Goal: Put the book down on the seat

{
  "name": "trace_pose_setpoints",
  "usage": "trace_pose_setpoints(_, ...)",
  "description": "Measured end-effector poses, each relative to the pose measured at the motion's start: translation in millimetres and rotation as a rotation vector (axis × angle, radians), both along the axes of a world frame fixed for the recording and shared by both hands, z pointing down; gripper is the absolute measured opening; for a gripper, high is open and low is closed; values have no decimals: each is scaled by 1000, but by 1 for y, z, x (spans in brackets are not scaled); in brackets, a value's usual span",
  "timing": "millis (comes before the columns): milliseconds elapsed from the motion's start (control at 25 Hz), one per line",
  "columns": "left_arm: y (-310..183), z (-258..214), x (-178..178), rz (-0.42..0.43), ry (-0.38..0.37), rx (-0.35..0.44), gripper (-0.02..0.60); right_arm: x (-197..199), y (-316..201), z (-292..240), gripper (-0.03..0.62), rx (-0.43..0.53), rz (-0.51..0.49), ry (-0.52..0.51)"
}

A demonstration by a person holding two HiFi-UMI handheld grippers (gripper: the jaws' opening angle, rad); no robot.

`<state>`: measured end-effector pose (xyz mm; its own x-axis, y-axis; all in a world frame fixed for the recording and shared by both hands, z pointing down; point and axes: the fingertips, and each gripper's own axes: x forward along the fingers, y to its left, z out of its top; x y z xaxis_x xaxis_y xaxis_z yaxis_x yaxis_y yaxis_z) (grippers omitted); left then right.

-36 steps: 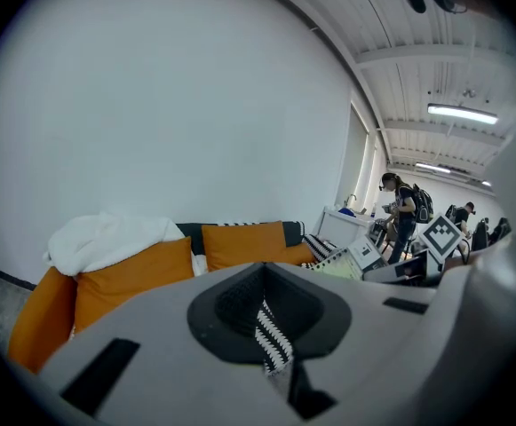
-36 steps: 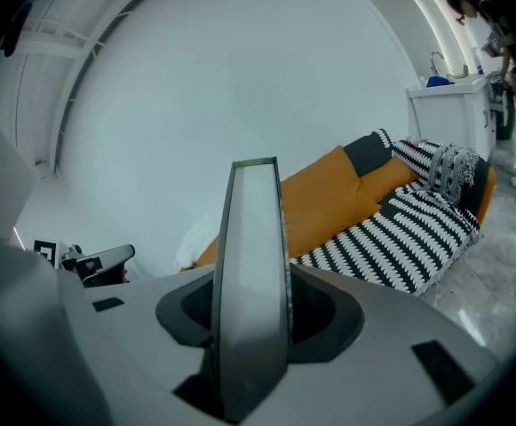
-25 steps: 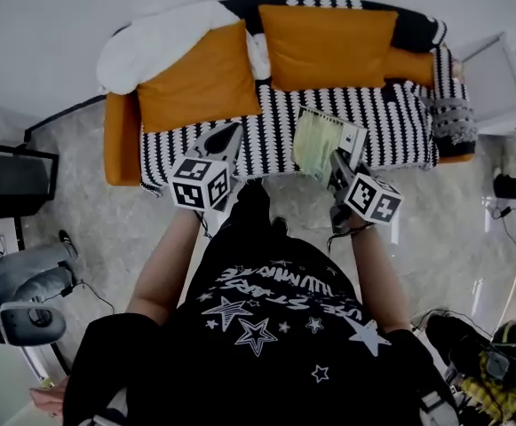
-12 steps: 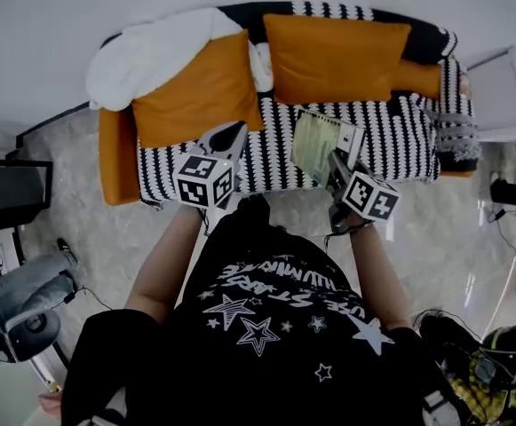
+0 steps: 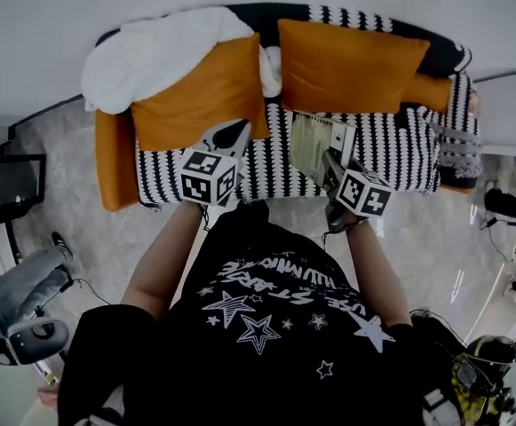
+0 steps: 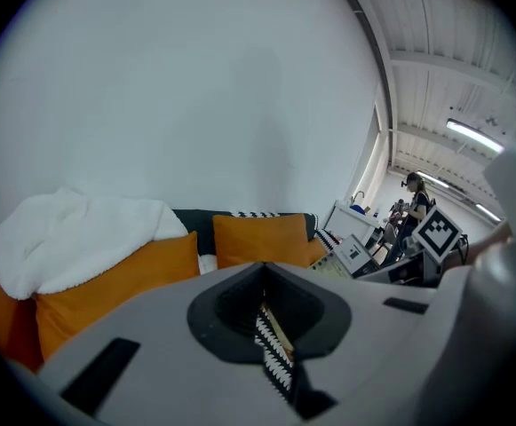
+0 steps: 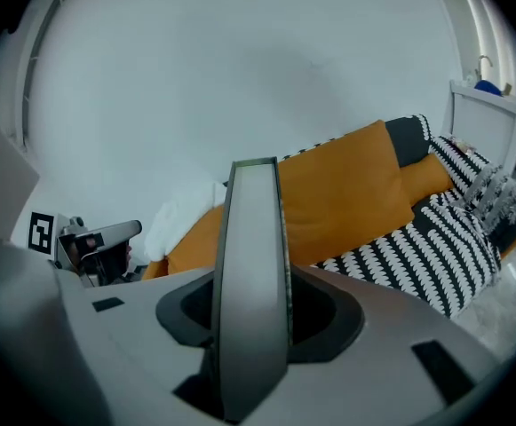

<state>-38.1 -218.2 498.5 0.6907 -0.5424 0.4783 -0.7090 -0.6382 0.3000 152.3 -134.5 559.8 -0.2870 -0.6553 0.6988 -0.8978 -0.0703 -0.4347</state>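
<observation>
Across the far side, the long orange sofa showed its black-and-white striped seat cover free for landing. Over the near seat edge hung the pale green book, not yet down, with the right gripper clamped on it. On the left, the left gripper had its fingers together, empty. Lowering and release remained.

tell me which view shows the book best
Head view: the book shows its greenish cover, held by the right gripper over the striped seat. The right gripper view shows it only edge-on between the jaws; the left gripper view catches a small part.
</observation>
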Motion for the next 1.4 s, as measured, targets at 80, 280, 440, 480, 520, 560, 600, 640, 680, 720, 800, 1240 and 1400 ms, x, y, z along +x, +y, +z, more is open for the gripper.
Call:
trace_pose_setpoints(80, -6, 6, -2, 6, 1, -15, 8, -6, -9, 4, 173, -13, -14, 16)
trace_pose_setpoints(280, -22, 16, -3, 25, 14, -46, 8, -19, -30, 18, 173, -50, -65, 36)
trace_pose_setpoints(440, -39, 20, 6, 46, 18, -52, 8, -20, -52, 25, 173, -51, -102, 85)
trace_pose_setpoints(480, -42, 20, 9, 53, 18, -52, 8, -20, -56, 26, 173, -49, -112, 101)
trace_pose_setpoints(520, -45, 21, 14, 60, 17, -53, 8, -20, -58, 26, 173, -45, -123, 112)
trace_pose_setpoints(560, -47, 21, 18, 66, 16, -55, 8, -21, -60, 27, 173, -42, -135, 117)
trace_pose_setpoints(600, -47, 22, 23, 71, 15, -58, 8, -21, -62, 28, 173, -41, -146, 116)
trace_pose_setpoints(640, -47, 23, 26, 76, 15, -63, 8, -22, -63, 29, 173, -43, -155, 111)
trace_pose_setpoints(680, -47, 24, 30, 80, 13, -69, 8, -22, -64, 31, 173, -47, -162, 104)
trace_pose_setpoints(720, -46, 25, 32, 82, 10, -75, 8, -22, -65, 33, 173, -53, -168, 97)
trace_pose_setpoints(800, -44, 28, 36, 80, 1, -83, 8, -21, -68, 38, 173, -67, -184, 89)
trace_pose_setpoints(1240, -69, 39, 29, -100, -45, -104, 8, -9, -97, 79, 173, -142, -362, 74)
trace_pose_setpoints(1400, -71, 48, 34, -129, -62, -134, 8, -19, -110, 98, 175, -177, -446, 63)
